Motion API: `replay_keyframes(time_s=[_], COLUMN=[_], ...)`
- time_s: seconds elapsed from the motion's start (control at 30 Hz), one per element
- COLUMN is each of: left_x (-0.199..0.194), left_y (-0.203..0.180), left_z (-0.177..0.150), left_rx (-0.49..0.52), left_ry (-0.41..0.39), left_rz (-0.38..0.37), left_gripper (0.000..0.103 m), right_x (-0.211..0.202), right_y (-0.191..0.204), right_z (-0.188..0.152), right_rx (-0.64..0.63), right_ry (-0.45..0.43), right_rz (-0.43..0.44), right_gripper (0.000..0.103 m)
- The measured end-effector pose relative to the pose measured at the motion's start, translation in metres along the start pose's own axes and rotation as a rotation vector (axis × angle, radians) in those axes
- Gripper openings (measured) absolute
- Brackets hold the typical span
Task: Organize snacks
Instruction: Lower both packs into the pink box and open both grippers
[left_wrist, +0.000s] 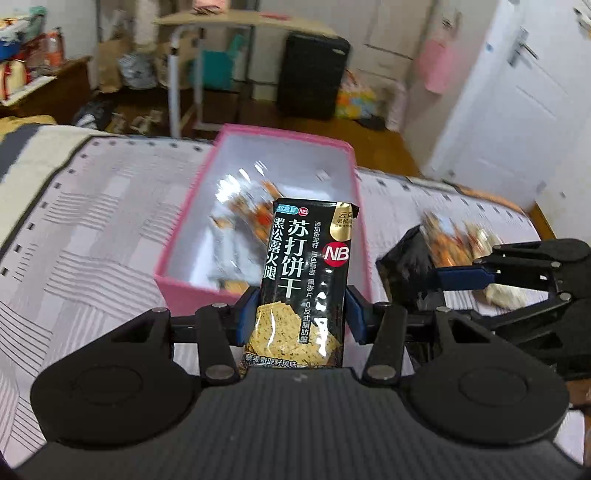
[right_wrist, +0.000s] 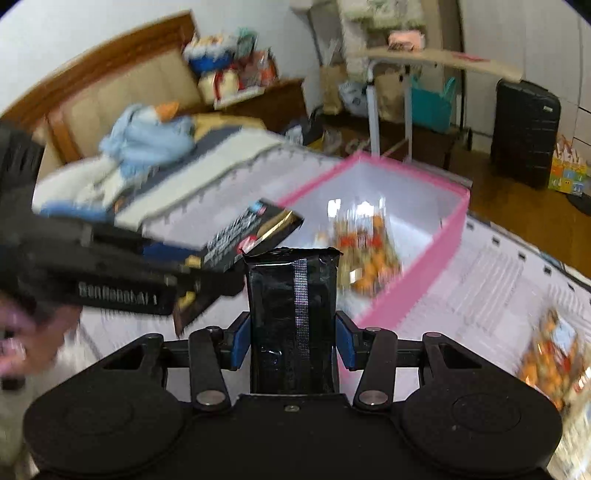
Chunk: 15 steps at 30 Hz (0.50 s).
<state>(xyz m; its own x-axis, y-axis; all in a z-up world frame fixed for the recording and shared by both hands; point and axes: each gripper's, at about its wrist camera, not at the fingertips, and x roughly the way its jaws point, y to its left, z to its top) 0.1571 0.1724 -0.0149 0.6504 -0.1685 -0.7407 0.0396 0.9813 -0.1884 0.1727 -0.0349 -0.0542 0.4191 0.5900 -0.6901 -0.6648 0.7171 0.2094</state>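
Observation:
My left gripper (left_wrist: 301, 310) is shut on a black soda cracker packet (left_wrist: 306, 280), front side up, held just before the near wall of the pink box (left_wrist: 184, 236). The box stands open on the bed and holds orange-and-clear snack bags (left_wrist: 251, 214). My right gripper (right_wrist: 291, 338) is shut on a second black packet (right_wrist: 293, 317), seam side up, near the box's right wall (right_wrist: 417, 280). The right gripper shows at the right of the left wrist view (left_wrist: 461, 277). The left gripper with its packet (right_wrist: 255, 236) crosses the left of the right wrist view.
A striped white bedcover (left_wrist: 92, 258) lies under the box. More orange snack bags lie on the bed to the right (right_wrist: 550, 354). Folded bedding and blue cloth (right_wrist: 144, 140) lie near the headboard. A folding table (left_wrist: 243, 22) and black suitcase (left_wrist: 314, 74) stand on the floor beyond.

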Motion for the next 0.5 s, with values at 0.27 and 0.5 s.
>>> replay_keyframes(time_s=[0.27,0.5], left_x=[0.056,0.098], left_y=[0.032,0.055], left_z=[0.035,0.036], left_rx=[-0.101,-0.210], left_ry=[-0.016,0.012], left_rz=[0.158,0.208], left_gripper=[0.048,0.050], right_x=[0.073,0.106], right_y=[-0.022,-0.042], right_z=[0.036,0.038], right_rx=[0.025,0.166], right_ry=[-0.051,-0.063], right_rz=[-0.055,-0.010], right_gripper=[0.053,0.055])
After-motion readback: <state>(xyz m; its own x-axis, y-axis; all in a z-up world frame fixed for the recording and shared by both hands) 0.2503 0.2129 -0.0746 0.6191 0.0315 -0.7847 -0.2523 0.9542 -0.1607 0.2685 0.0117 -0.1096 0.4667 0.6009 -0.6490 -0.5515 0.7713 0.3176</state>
